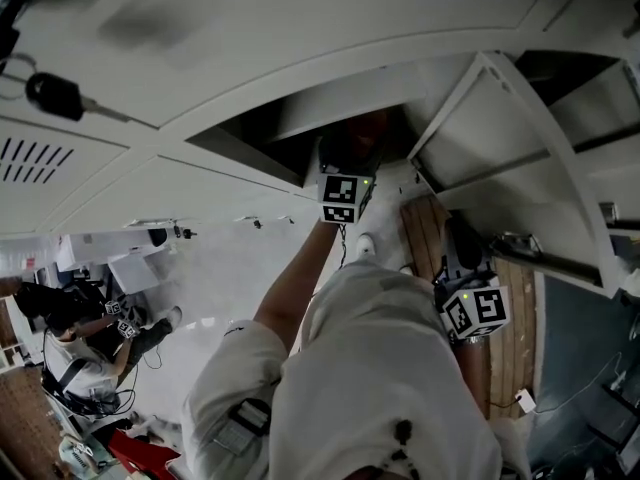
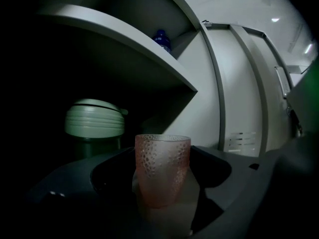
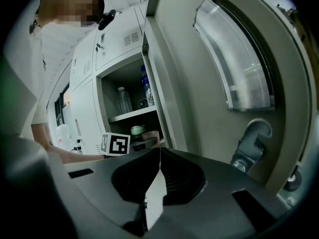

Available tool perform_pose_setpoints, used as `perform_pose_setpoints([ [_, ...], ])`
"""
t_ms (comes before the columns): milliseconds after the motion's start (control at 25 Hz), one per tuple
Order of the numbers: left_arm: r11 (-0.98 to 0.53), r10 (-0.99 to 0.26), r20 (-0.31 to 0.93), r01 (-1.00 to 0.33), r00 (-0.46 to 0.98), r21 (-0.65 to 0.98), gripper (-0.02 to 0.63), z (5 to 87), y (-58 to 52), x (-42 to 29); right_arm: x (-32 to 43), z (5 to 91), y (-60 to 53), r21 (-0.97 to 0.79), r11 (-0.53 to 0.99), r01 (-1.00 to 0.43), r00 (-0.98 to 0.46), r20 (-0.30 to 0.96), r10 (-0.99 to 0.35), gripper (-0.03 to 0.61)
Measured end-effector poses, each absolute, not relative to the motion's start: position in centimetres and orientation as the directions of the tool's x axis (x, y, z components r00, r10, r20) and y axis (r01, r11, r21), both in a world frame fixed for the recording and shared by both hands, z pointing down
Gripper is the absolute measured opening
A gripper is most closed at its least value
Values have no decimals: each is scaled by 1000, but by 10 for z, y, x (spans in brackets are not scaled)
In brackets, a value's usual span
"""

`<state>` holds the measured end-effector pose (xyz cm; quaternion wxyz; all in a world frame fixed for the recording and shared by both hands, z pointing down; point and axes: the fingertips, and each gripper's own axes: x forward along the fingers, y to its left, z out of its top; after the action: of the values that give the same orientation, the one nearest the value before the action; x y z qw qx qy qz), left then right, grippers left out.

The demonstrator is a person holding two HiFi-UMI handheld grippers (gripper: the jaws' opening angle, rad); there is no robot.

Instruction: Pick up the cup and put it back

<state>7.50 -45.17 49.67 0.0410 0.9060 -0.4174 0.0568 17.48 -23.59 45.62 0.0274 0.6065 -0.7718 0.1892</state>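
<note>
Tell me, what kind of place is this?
Probably a locker room or storage corner at a workplace. There are pale metal lockers with vent slots and a key in one door. An open locker has shelves holding bottles and a green-lidded jar.

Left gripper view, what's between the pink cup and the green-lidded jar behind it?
Nothing shows: between the pink cup and the green-lidded jar the left gripper view has only dark shelf space, too dim to be sure.

White short-sleeved shirt [image 1: 380,368]. Dark grey left gripper [image 2: 162,176] and right gripper [image 3: 158,156], black-and-white marker cube [image 1: 345,198] on each, beside shirt.
</note>
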Motion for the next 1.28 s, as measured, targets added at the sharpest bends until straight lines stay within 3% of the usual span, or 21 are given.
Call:
perform_pose_setpoints([
  [1120, -582, -808, 95, -813, 581, 17, 347, 482, -396, 53, 163, 457, -208, -282, 289, -915, -360, 245, -900, 26],
  [1200, -565, -822, 81, -825, 564, 11, 299, 475, -377, 49, 165, 456, -201, -286, 306, -908, -376, 239, -895, 26],
  [1280, -529, -847, 58, -848, 529, 9, 203, 465, -358, 42, 167, 456, -192, -285, 329, -900, -398, 233, -887, 26],
])
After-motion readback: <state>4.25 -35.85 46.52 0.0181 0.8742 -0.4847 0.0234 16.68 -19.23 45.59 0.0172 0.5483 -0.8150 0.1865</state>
